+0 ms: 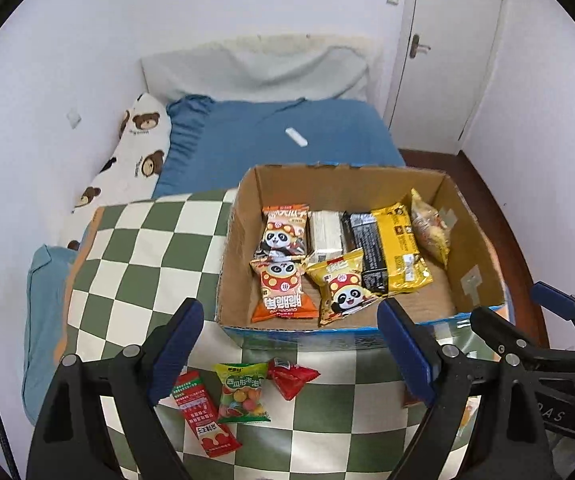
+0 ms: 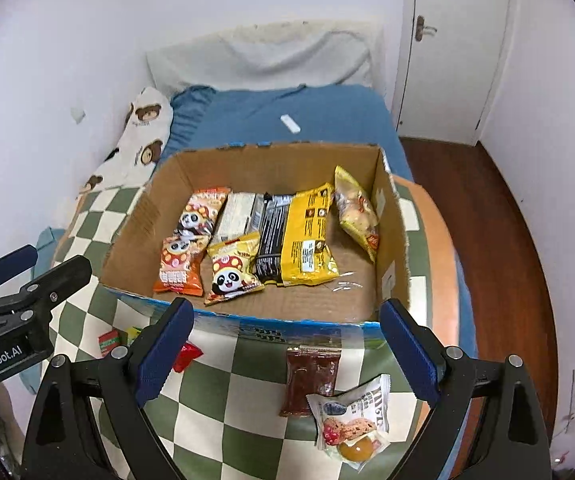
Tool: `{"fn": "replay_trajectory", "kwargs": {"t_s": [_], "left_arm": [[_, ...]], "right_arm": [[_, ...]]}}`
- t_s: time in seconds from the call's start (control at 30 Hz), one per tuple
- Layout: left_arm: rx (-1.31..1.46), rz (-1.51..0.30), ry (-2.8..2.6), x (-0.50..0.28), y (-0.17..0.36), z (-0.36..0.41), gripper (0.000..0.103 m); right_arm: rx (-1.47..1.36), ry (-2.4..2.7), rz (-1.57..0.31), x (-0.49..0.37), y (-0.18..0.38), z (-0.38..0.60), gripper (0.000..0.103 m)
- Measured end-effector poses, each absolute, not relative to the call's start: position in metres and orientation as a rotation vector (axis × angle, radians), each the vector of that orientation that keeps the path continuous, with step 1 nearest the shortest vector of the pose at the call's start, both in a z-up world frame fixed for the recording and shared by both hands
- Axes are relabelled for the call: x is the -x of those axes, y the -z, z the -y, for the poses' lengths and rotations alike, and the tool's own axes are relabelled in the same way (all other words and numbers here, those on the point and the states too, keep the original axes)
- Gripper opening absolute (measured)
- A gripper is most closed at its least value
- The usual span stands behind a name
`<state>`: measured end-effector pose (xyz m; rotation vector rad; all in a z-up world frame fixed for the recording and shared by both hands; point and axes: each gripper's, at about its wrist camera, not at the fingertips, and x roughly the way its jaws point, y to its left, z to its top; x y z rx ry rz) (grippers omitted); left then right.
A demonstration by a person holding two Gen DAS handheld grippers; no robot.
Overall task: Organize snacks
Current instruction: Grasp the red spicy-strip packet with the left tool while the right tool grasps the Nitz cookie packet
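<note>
A cardboard box [image 1: 239,240] [image 2: 391,232] on a green checked cloth holds several snack packs, among them panda packs [image 1: 283,292] [image 2: 229,274] and a yellow-black pack [image 1: 391,252] [image 2: 299,236]. In the left wrist view, a red sachet [image 1: 203,412], a green candy bag [image 1: 243,394] and a red packet [image 1: 291,376] lie in front of the box under my open, empty left gripper [image 1: 291,348]. In the right wrist view, a brown packet [image 2: 311,376] and a clear cookie pack [image 2: 353,424] lie under my open, empty right gripper [image 2: 285,354].
The cloth [image 1: 139,248] covers a surface at the foot of a blue bed [image 1: 271,132] with a bear pillow [image 1: 135,152]. A white door [image 1: 447,48] and wooden floor [image 2: 487,208] are at the right. The other gripper [image 1: 547,332] [image 2: 15,292] shows beside each.
</note>
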<state>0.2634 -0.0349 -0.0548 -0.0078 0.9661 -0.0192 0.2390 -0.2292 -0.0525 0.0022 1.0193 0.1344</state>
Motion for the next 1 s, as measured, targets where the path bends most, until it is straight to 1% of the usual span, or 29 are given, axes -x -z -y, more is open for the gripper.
{"fn": "replay_trajectory", "kwargs": {"t_s": [0.3, 0.47, 0.5, 0.53, 0.57, 0.6, 0.77, 0.87, 0.9, 1.0], "left_arm": [[0.019, -0.892, 0.047, -0.242, 0.032, 0.038, 0.089], [0.044, -0.913, 0.030, -0.239, 0.044, 0.034, 0.089], [0.045, -0.929, 0.023, -0.239, 0.051, 0.033, 0.089], [0.046, -0.945, 0.017, -0.238, 0.058, 0.032, 0.089], [0.048, -0.965, 0.009, -0.237, 0.067, 0.031, 0.089], [0.051, -0.983, 0.000, -0.235, 0.076, 0.029, 0.089], [0.046, -1.098, -0.055, -0.229, 0.131, 0.018, 0.089], [0.061, -1.175, -0.091, -0.225, 0.163, 0.008, 0.089], [0.073, -1.201, -0.097, -0.223, 0.172, 0.005, 0.089], [0.113, -1.268, -0.120, -0.218, 0.197, -0.006, 0.089]], "right_arm": [[-0.019, -0.132, -0.952, -0.213, 0.022, 0.233, 0.096], [-0.120, -0.174, -0.980, -0.209, 0.030, 0.251, 0.096], [-0.144, -0.170, -0.997, -0.207, 0.039, 0.260, 0.096], [-0.155, -0.168, -1.016, -0.205, 0.047, 0.265, 0.089], [-0.158, -0.164, -1.037, -0.204, 0.056, 0.267, 0.074], [-0.159, -0.159, -1.071, -0.203, 0.070, 0.273, 0.069], [-0.224, -0.099, -1.237, -0.201, 0.141, 0.307, 0.068], [-0.374, -0.038, -1.348, -0.201, 0.186, 0.336, 0.068], [-0.480, -0.030, -1.388, -0.201, 0.206, 0.348, 0.068], [-0.655, 0.021, -1.449, -0.201, 0.242, 0.363, 0.068]]}}
